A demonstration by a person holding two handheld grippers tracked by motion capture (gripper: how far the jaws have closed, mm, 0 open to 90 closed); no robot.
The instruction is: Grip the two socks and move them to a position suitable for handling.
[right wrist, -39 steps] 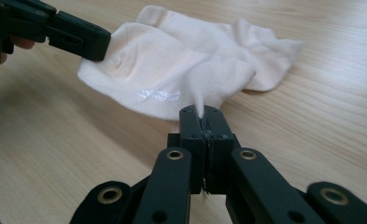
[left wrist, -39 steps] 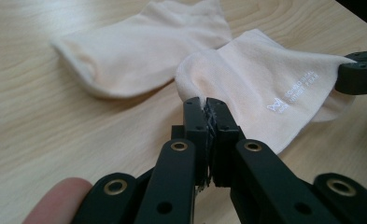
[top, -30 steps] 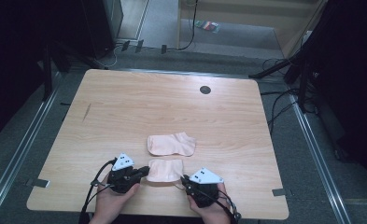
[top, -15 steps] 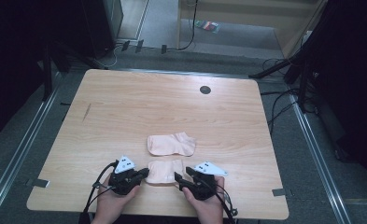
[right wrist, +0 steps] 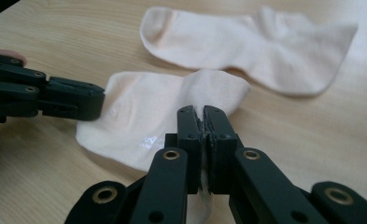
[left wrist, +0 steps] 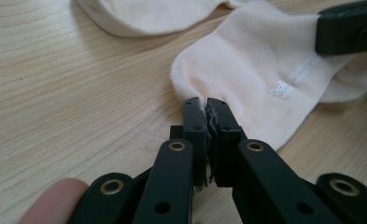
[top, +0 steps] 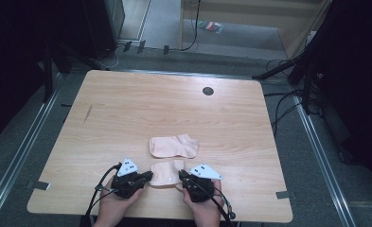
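Socks lie side by side: both hand-held grippers (top: 146, 176) (top: 181, 176) pinch the near sock (top: 166, 172), far sock (top: 174, 145) untouched.

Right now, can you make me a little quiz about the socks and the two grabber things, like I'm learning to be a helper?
1. True or false: both socks lie flat and untouched on the table.
2. Which does the left gripper pinch? A the far sock B the near sock C a cable
3. Fill in: the right gripper has its jaws ____ on an edge of the near sock.

Key
1. False: the near sock is folded over and clamped at both ends, while the far sock lies flat and free.
2. B
3. shut
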